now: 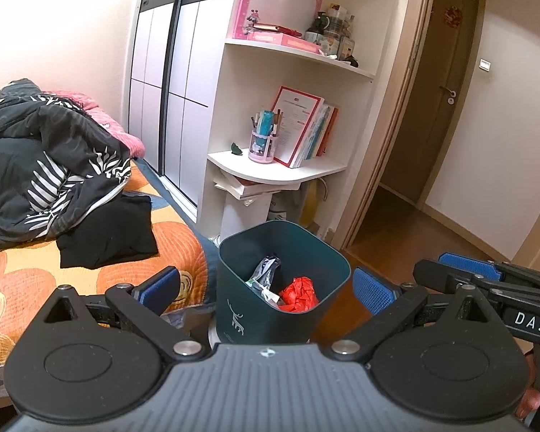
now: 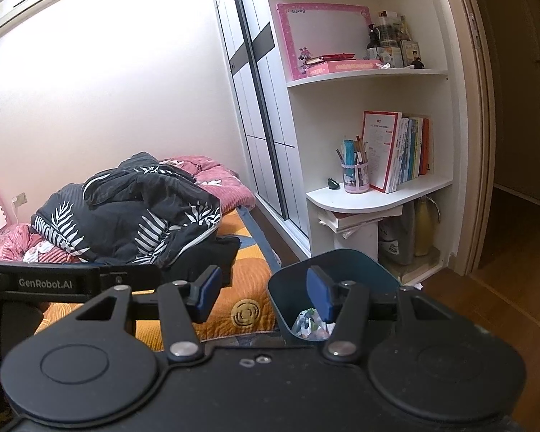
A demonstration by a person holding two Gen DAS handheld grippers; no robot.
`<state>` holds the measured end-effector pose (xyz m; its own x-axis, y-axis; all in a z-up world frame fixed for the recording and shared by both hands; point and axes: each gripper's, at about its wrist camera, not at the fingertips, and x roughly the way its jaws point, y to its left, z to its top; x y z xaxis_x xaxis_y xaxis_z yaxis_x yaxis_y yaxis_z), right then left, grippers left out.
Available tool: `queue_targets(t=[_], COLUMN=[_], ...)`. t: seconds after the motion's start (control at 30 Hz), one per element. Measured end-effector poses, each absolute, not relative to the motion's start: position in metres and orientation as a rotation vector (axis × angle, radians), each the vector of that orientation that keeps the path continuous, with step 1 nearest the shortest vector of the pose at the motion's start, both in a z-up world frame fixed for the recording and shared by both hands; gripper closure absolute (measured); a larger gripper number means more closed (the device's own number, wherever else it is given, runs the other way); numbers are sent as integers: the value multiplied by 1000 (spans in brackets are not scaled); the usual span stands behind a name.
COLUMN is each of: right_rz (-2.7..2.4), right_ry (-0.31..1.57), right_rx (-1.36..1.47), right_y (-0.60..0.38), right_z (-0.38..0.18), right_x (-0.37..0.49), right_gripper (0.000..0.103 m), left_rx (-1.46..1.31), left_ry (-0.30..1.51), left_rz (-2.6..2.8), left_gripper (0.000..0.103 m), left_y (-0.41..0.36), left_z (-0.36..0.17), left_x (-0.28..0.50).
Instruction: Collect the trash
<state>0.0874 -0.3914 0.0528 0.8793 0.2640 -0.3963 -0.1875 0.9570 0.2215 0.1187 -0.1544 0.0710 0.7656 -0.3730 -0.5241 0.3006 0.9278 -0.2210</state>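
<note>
A: Bedroom. Bed (image 1: pixel 90 270) with an orange flower-print cover on the left, dark leaf-print quilt (image 1: pixel 43 151) heaped on it, folded black garment (image 1: pixel 108 230) beside the quilt. White shelf unit (image 1: pixel 295 61) ahead with books (image 1: pixel 306 126) and a pen cup (image 1: pixel 262 144); wood floor and an open doorway to the right.

B: Bin?

A: Dark green trash bin (image 1: pixel 280 288) on the floor at the bed's corner, upright. Red crumpled scrap (image 1: pixel 298 293) and a plastic wrapper (image 1: pixel 266 270) inside.

B: Grippers?

A: Left gripper (image 1: pixel 266 289) level, aimed at the bin, fingers spread wide to either side of it, holding nothing. Right gripper (image 2: pixel 264 297) just beside it, jaws apart and empty, right finger (image 2: pixel 320 295) over the bin's mouth.
</note>
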Motion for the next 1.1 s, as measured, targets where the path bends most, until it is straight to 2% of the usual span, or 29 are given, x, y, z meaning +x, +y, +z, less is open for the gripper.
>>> queue_targets(t=[1.1], right_rz=[229], right_ry=[465], right_rx=[177], right_y=[-389], right_z=[47], right_x=[93], right_gripper=[49], left_rx=[-108], left_ry=[591], left_rz=[-348], left_gripper=[0], left_y=[-155], left_z=[64], left_x=[116])
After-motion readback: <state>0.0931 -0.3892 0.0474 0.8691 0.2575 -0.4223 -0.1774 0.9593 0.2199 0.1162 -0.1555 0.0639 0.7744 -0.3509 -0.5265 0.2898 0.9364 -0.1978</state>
